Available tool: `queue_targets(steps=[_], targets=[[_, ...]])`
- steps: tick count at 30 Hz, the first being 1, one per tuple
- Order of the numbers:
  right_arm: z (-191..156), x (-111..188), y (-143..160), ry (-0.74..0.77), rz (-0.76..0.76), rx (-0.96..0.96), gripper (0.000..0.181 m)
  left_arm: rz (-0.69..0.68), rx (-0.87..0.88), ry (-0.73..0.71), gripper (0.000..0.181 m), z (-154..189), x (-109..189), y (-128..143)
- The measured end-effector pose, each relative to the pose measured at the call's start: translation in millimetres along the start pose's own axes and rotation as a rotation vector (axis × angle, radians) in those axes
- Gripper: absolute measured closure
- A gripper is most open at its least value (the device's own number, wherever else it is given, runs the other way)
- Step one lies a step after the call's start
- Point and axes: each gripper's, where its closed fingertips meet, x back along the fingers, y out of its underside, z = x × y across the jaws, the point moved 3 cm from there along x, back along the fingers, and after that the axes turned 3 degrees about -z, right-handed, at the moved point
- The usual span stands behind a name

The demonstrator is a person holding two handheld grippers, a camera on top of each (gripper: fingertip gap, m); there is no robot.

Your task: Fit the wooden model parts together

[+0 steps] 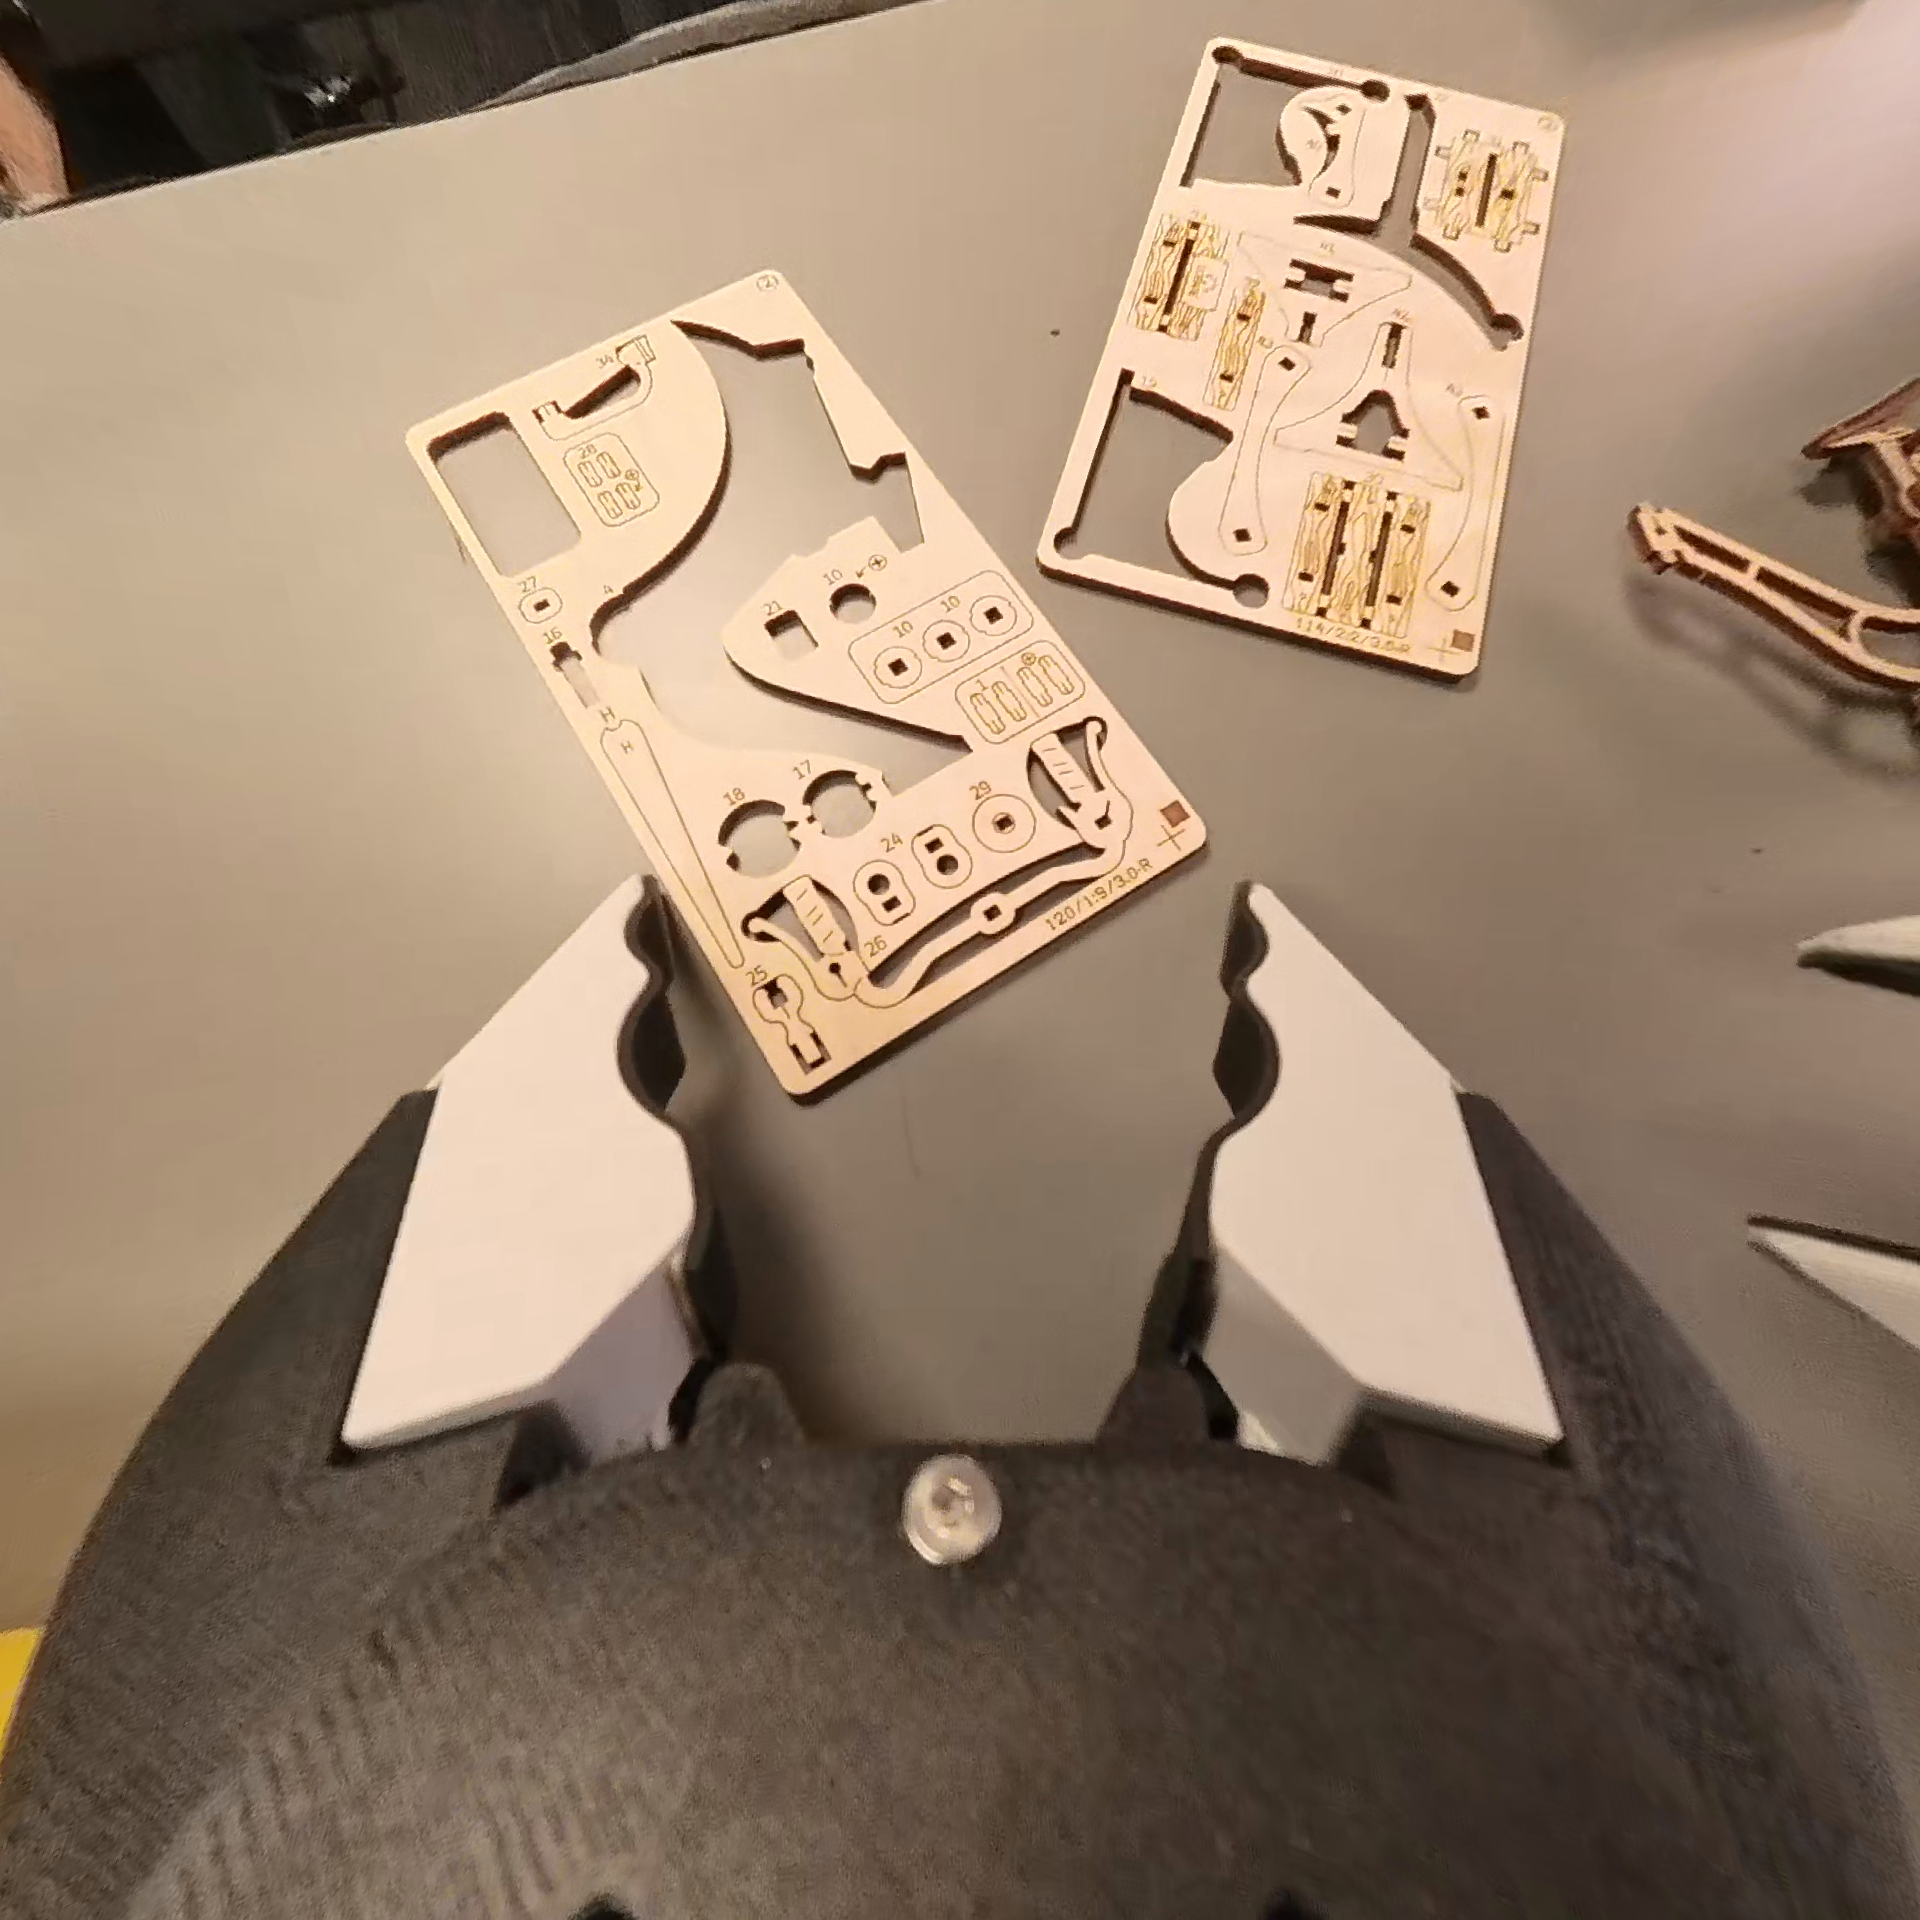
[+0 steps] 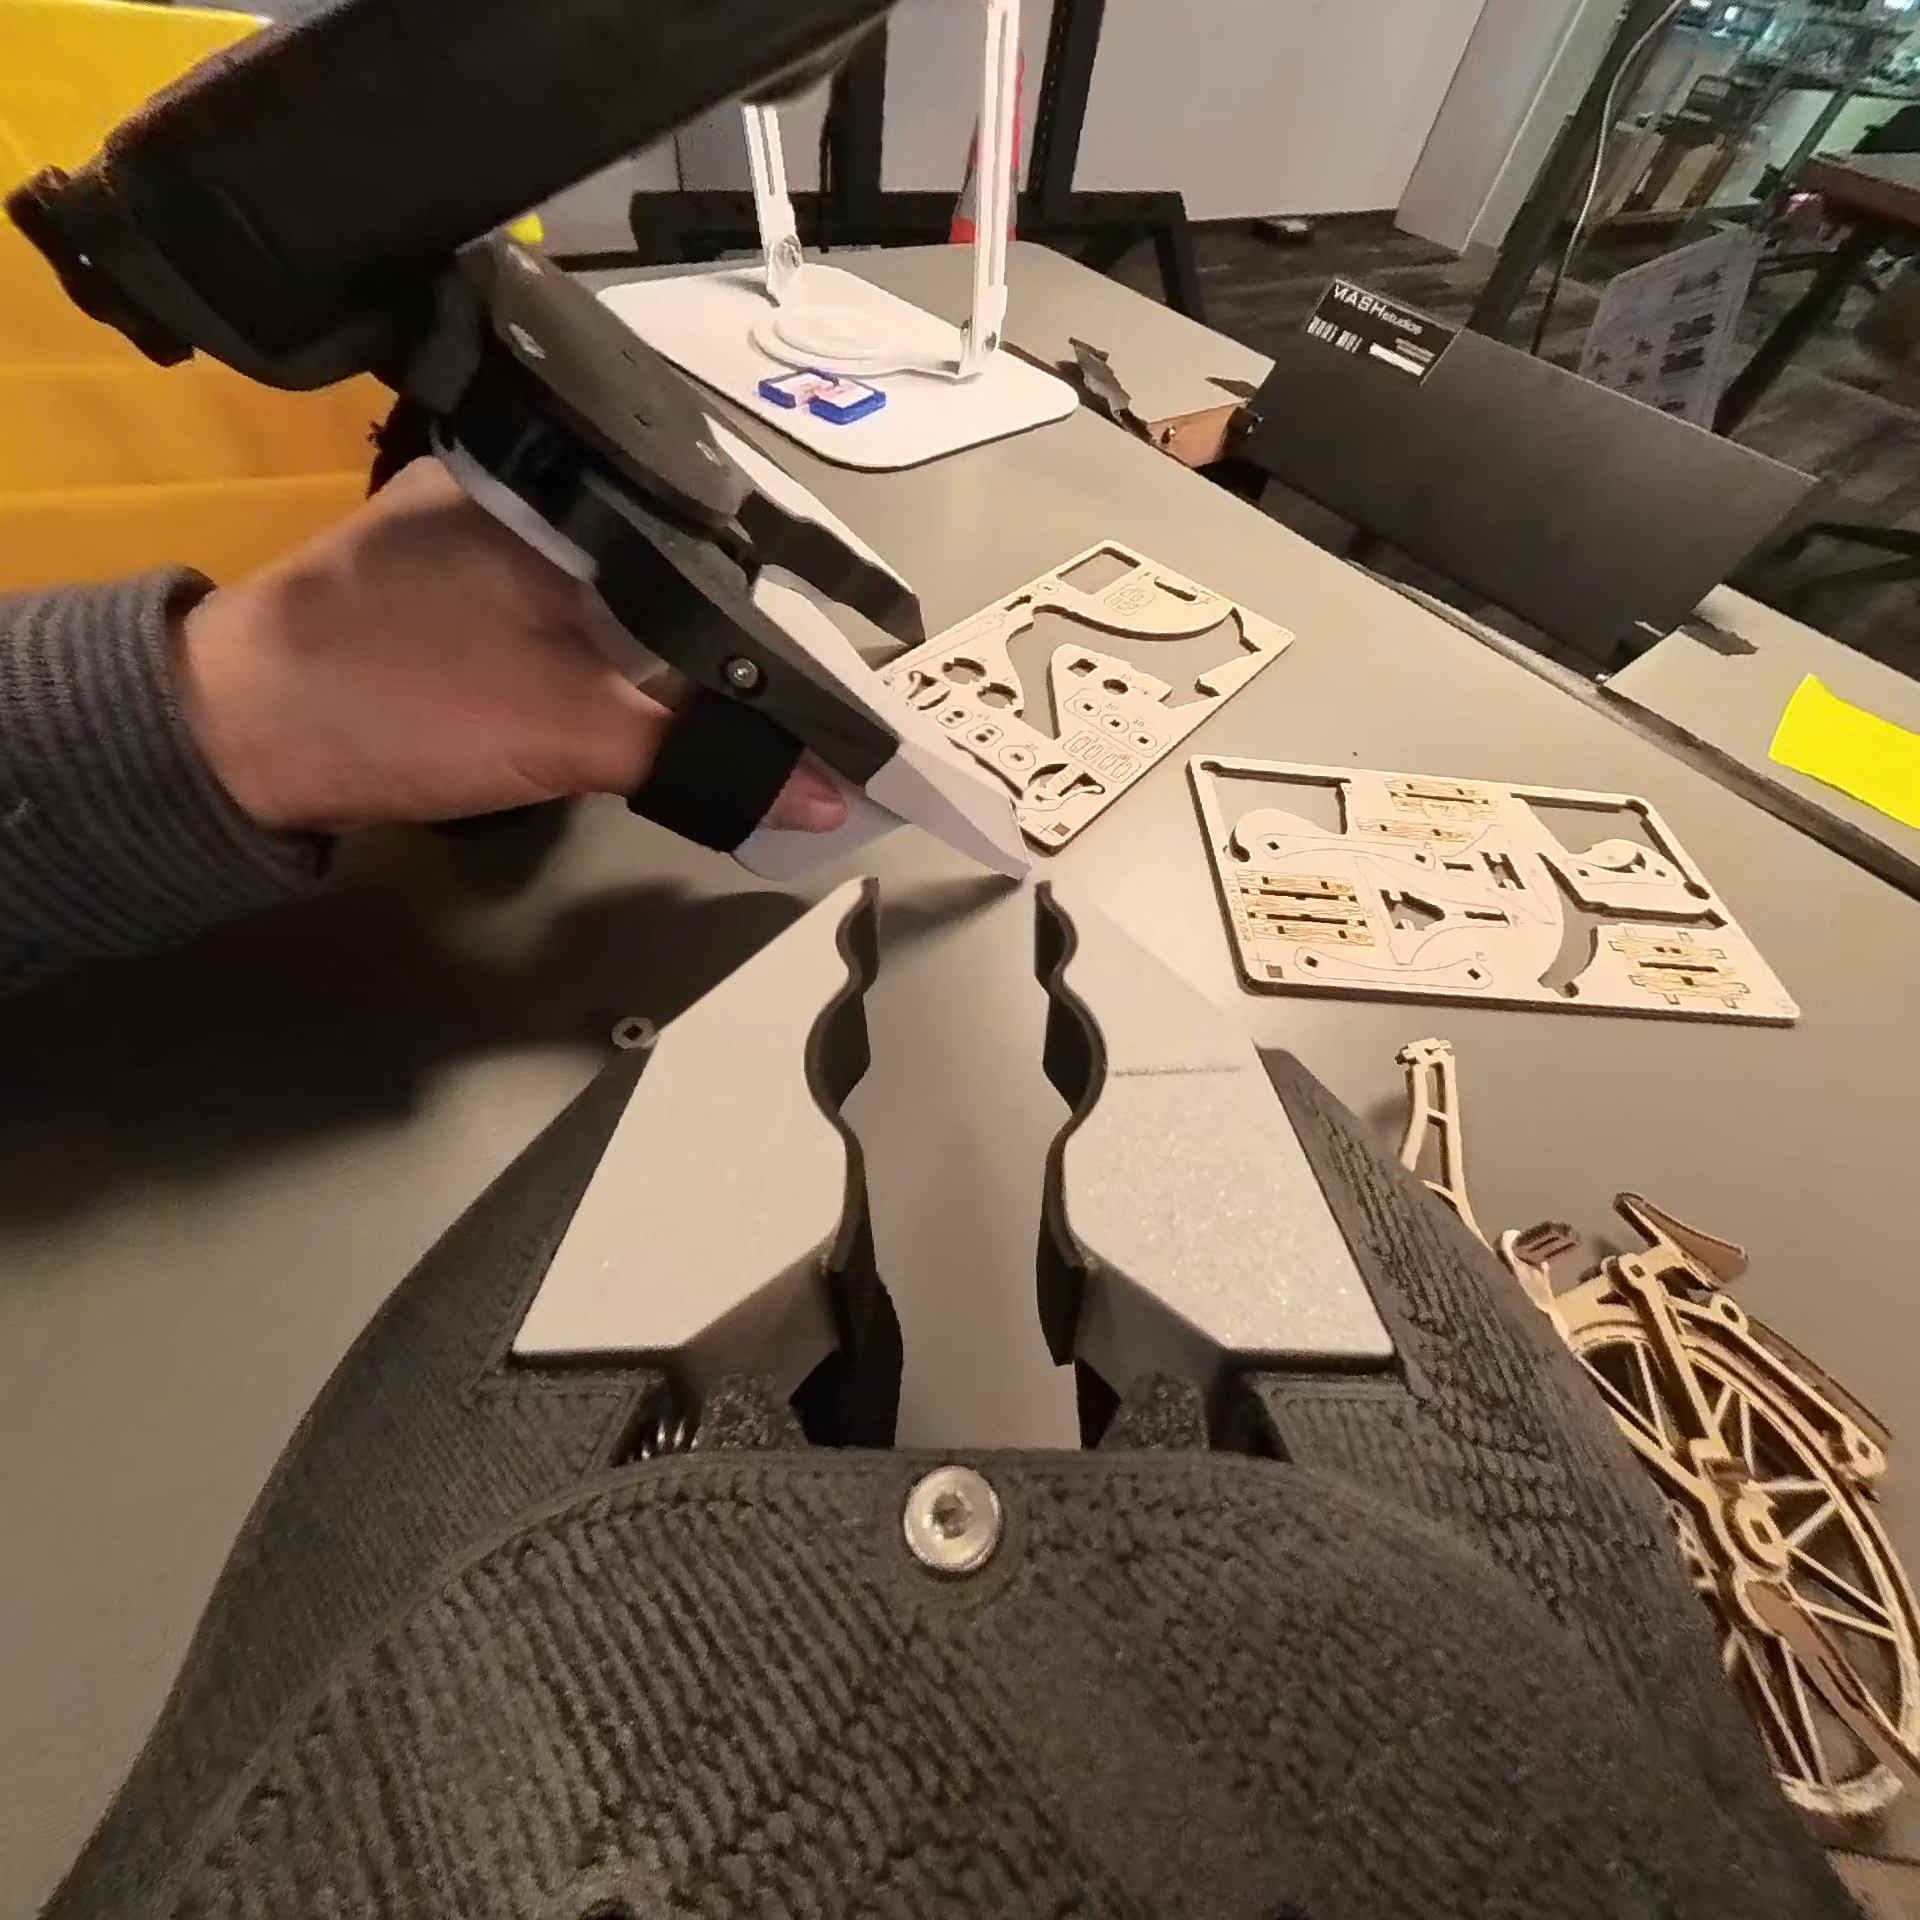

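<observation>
Two flat wooden part sheets lie on the grey table. The nearer sheet has several empty cut-outs. My left gripper is open wide and empty, and its fingertips straddle that sheet's near end. The second sheet lies farther right. In the right wrist view a hand holds the left gripper low over the first sheet, with the second sheet to its right. My right gripper is open and empty, just short of the left one. A partly built spoked-wheel model and a loose frame part lie on its right.
A white stand base with small blue items sits at the far end. A black panel stands along the right edge, with a yellow note beyond it. A tiny square-holed piece lies left of my right gripper.
</observation>
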Motion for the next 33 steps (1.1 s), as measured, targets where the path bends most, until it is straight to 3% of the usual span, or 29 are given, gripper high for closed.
queue_targets(steps=[27,30,33], targets=[[4.1,-0.2,1.6,0.019,-0.006,0.001,0.148,0.001,0.001,0.000,0.076,-0.3,0.0,-0.3],[28.5,-2.6,-8.2,0.086,0.013,-0.040,0.149,-0.002,-0.006,0.009,0.076,-0.6,0.3,-0.2],[50.3,-22.7,-41.6,0.069,0.009,-0.055,0.150,-0.007,-0.008,0.010,0.077,-0.1,0.7,0.1]])
